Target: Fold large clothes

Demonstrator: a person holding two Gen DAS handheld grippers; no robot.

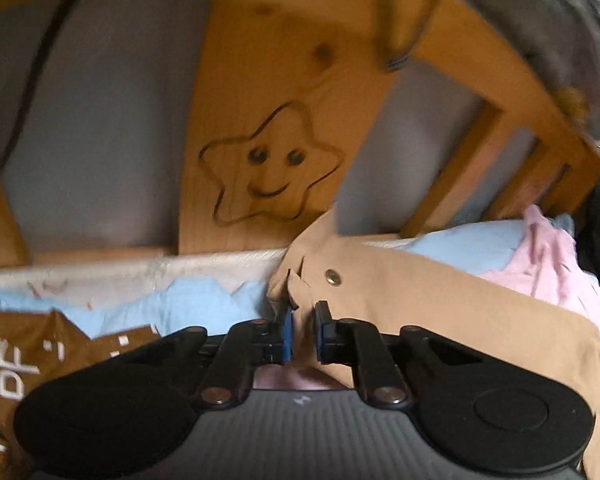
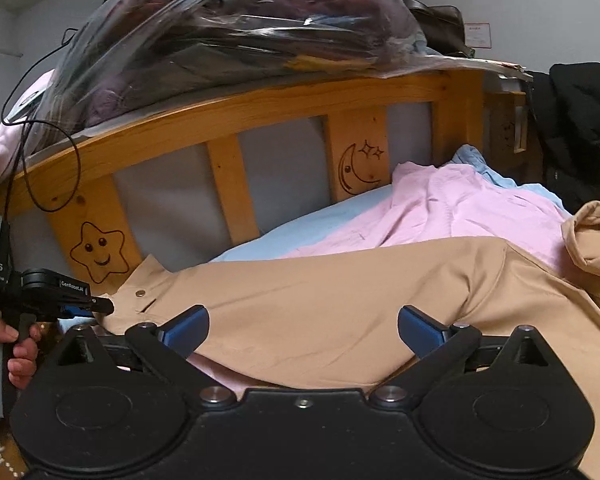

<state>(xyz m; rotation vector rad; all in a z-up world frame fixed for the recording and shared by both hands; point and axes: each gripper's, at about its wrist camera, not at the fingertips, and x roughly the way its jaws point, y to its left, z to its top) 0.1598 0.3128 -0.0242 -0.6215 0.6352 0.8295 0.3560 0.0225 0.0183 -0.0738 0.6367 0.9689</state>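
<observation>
Left claw clamped on garment edge; right claw wide and empty.

My left gripper (image 1: 302,330) has its blue pads nearly together, pinching the snap-button corner of the tan cotton jacket (image 2: 340,280). My right gripper (image 2: 302,330) stands wide above the jacket's middle, gripping nothing. The jacket lies spread across a pink shirt (image 2: 452,208) on the light-blue bedsheet (image 2: 300,224), beside the pine headboard (image 2: 236,112).

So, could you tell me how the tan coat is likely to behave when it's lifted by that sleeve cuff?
The tan coat will probably sag: it lies creased and draped over the pink garment. Its smooth fabric might slip, though the left gripper looks shut on the cuff. It seems bulky, so the rest may drag.
</observation>
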